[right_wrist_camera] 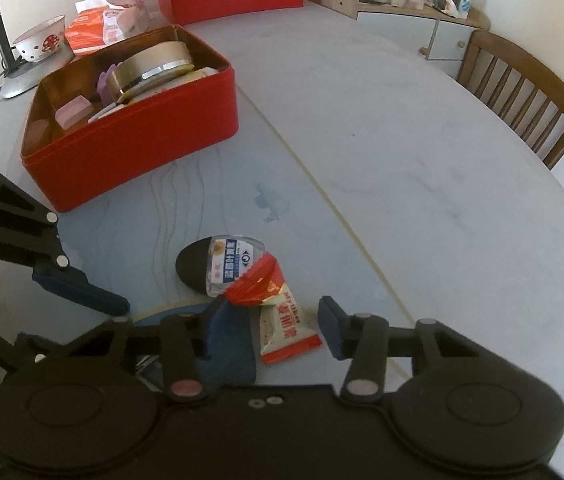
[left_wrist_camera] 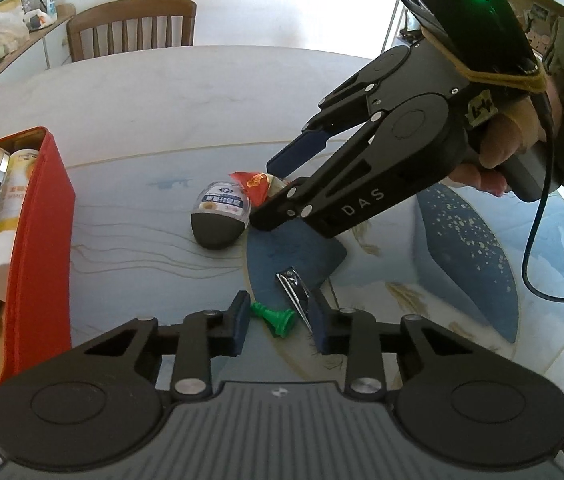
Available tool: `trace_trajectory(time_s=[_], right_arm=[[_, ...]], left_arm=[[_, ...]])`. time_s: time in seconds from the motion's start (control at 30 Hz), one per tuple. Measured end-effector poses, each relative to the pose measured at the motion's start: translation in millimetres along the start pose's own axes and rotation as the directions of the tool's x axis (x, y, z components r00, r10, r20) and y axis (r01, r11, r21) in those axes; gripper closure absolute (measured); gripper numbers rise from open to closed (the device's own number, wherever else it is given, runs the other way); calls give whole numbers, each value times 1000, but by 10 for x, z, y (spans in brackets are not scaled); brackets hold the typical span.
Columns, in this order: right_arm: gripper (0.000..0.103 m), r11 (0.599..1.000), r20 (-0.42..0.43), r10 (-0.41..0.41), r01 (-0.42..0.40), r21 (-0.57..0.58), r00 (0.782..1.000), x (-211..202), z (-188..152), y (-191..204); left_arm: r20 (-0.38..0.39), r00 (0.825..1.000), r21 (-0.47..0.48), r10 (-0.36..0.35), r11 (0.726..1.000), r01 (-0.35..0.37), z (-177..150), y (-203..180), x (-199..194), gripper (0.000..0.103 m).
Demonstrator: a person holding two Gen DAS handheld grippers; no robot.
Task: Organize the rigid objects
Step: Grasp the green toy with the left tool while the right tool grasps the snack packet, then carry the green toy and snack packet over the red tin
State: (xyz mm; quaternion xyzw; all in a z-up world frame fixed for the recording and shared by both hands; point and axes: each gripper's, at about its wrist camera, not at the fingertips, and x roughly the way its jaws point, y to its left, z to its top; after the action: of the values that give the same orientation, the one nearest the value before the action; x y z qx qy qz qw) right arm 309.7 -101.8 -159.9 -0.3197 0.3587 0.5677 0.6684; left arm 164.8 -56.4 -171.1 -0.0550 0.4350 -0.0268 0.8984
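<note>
Glossy metal nail clipper (left_wrist_camera: 296,294)

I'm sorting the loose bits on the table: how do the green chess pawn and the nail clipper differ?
The green chess pawn is matte green plastic; the nail clipper is shiny metal. The pawn is short with a round base; the clipper is long, flat and narrow. Both lie on the table between the left gripper's fingers.

Black tongs (left_wrist_camera: 282,190), seemingly blue-padded

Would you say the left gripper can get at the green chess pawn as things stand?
Probably yes: the green pawn lies between the open fingers of the left gripper, nothing covering it, though the nail clipper sits close beside it.
</note>
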Motion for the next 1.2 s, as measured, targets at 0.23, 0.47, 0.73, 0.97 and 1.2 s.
trace_trajectory(time_s=[0.23,0.47,0.73,0.97,1.2], right_arm=[[82,998,-3,-59,59,25,998,-47,-23,78],[83,989,4,-91,90,116,996,-192,-118,127],[83,967,13,-137,131,220,990,-437,-271,271],[83,938,34,-140,122,323,990,-705,-440,452],[83,920,58,-140,108,376,988,-949,-462,737]], left_arm=[[-2,1000,10,1,1000,-1,19,-22,-6,82],[-9,1000,3,16,1000,-16,29,-28,-25,87],[2,1000,-13,29,999,-29,-28,-21,-102,88],[16,999,-27,43,999,-42,-58,-12,-216,88],[36,998,-61,52,997,-50,-60,58,-431,88]])
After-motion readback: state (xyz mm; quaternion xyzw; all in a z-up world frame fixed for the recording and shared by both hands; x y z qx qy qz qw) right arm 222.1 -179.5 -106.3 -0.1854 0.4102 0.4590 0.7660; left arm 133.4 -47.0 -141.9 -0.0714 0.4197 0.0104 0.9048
